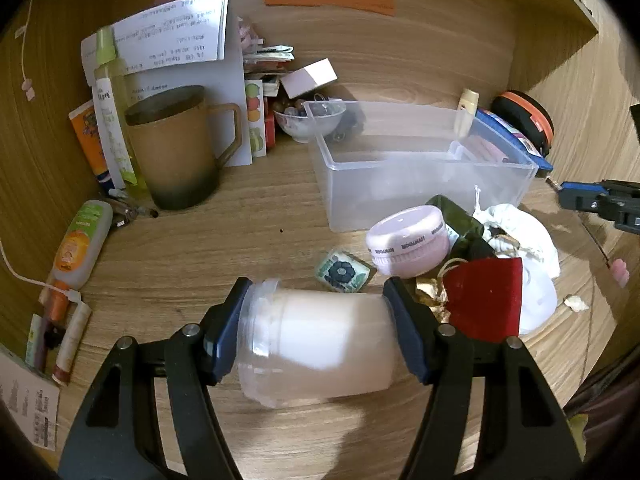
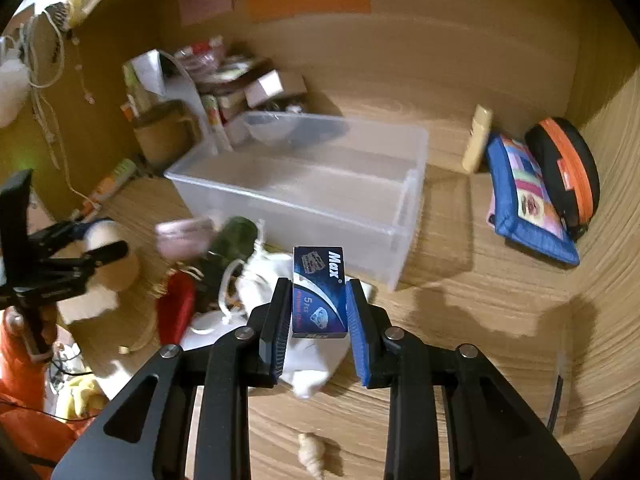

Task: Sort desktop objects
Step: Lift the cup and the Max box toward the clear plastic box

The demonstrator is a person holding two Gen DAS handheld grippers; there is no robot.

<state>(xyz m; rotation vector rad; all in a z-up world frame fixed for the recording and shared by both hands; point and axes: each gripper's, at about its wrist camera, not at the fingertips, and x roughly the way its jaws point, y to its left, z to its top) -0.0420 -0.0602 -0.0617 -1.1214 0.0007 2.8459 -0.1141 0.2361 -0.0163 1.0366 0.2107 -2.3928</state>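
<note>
My left gripper (image 1: 316, 330) is shut on a white plastic jar (image 1: 320, 340), held sideways above the desk; it also shows at the left of the right wrist view (image 2: 108, 256). My right gripper (image 2: 318, 316) is shut on a small blue "Max" box (image 2: 319, 292), held upright above a white cloth pouch (image 2: 280, 280). An empty clear plastic bin (image 1: 404, 160) stands behind both; it also shows in the right wrist view (image 2: 304, 184). A pink round case (image 1: 408, 240), a red pouch (image 1: 484, 300), a dark green item (image 1: 460, 216) and a small patterned tile (image 1: 342, 272) lie in front of the bin.
A brown mug (image 1: 180, 144), bottles and tubes (image 1: 80, 244) and papers stand at the left. A glass bowl (image 1: 308, 118) and small boxes sit behind the bin. A blue pouch (image 2: 528, 204) and an orange-black case (image 2: 568, 168) lean at the right wall. A shell (image 2: 310, 454) lies near me.
</note>
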